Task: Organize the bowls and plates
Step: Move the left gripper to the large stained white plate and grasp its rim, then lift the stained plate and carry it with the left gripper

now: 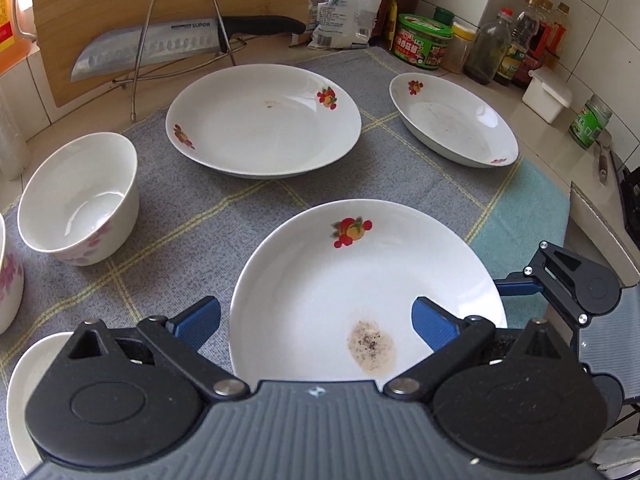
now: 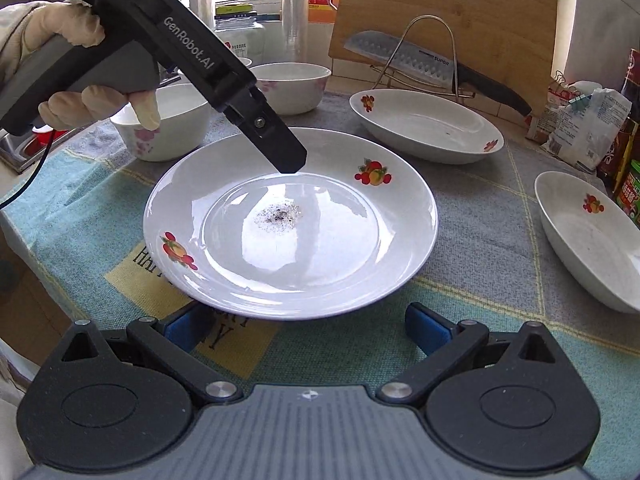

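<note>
The gloved hand (image 2: 76, 76) on the left gripper (image 1: 316, 320) is shown only in the right wrist view. Three fruit-printed plates are counted: the stained plate (image 2: 288, 220) at frame centre, two (image 2: 428, 128) (image 2: 592, 236) at right. Two pink-flowered bowls (image 2: 168, 124) (image 2: 292, 84) are seen upper left. Both claws, the right gripper (image 2: 304, 328) included, are spread wide, nothing gripped.

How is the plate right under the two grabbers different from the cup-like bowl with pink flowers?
The near plate is wide and shallow; the pink-flowered bowl is narrow and deep. The plate carries red fruit prints and a dark speckled stain; the bowl's inside looks clean. Both are white, upright and sit on the checked cloth.
</note>
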